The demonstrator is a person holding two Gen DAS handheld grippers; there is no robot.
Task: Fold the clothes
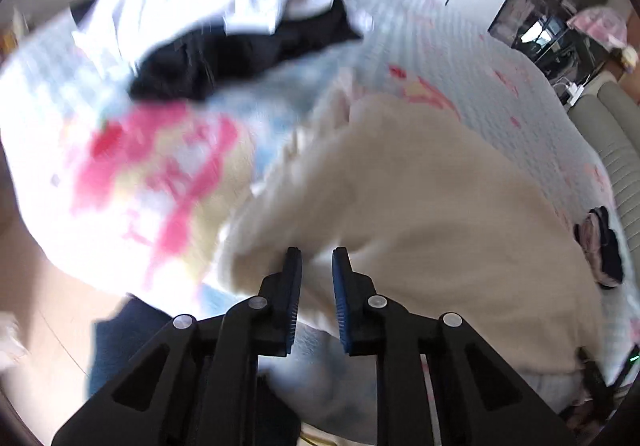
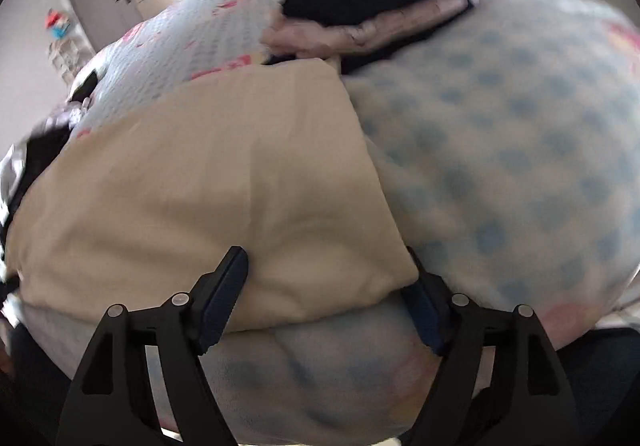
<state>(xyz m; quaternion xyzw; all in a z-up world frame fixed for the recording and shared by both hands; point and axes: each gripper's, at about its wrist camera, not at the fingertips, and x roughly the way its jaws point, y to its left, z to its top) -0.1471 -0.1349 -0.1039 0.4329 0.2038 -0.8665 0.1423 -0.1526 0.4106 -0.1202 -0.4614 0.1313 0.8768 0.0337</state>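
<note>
Bed with clothes for folding; two handheld grippers at its near edge.

On the patterned bedspread [image 1: 472, 58]: white-and-black clothes heap [image 1: 224, 6] toward the far left (blurred); left gripper [image 1: 316, 266], jaws slightly parted with nothing between them, over the cream garment [image 1: 420, 206] at the near edge; right gripper [image 2: 324, 286], jaws wide apart, straddling that garment's near corner; folded pink and black pile [image 2: 372, 14] toward the far right edge.
</note>
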